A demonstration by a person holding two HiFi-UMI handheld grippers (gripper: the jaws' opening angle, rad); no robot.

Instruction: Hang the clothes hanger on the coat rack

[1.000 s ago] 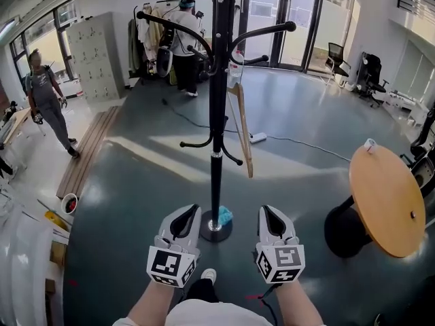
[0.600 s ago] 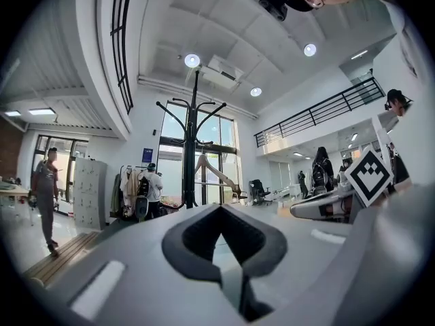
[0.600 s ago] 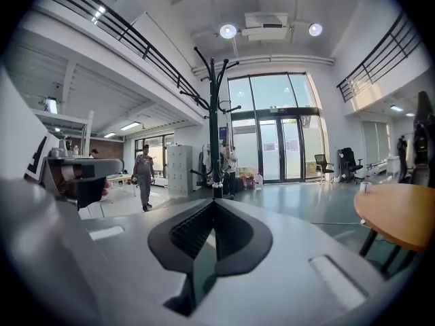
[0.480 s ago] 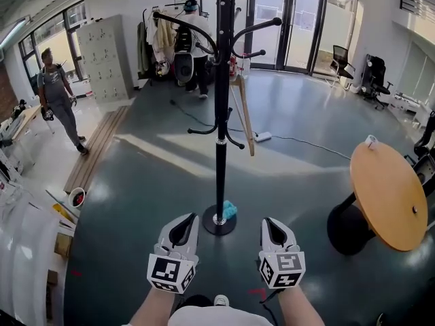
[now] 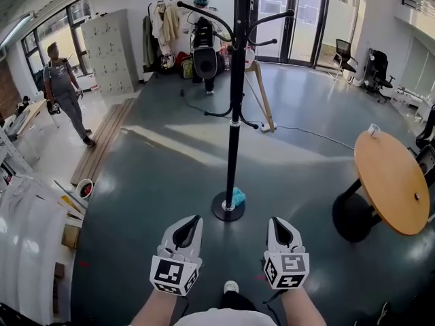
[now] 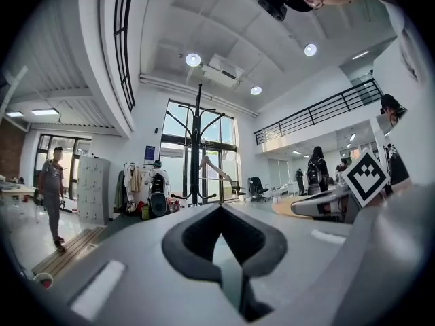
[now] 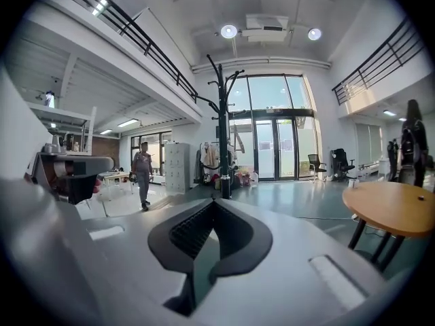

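The black coat rack (image 5: 234,128) stands on the grey floor straight ahead of me, its round base (image 5: 219,215) a short way beyond both grippers. A pale wooden hanger (image 5: 262,97) hangs from one of its arms on the right side, tilted; it also shows small beside the pole as the hanger (image 6: 214,167) and the hanger (image 7: 238,142). My left gripper (image 5: 196,218) and right gripper (image 5: 274,220) are held low, side by side near my body, both shut with nothing between the jaws. Neither touches the rack.
A round wooden table (image 5: 391,182) stands at the right. A person (image 5: 64,87) walks at the far left by grey lockers (image 5: 109,53); another person (image 5: 204,53) stands behind the rack. Wooden planks (image 5: 102,148) lie on the floor at left, a blue cloth (image 5: 238,197) at the rack's base.
The rack and hanger have drawn farther away and shifted slightly right in the head view. Both grippers stay shut and empty, still side by side. The person at left has shifted a little.
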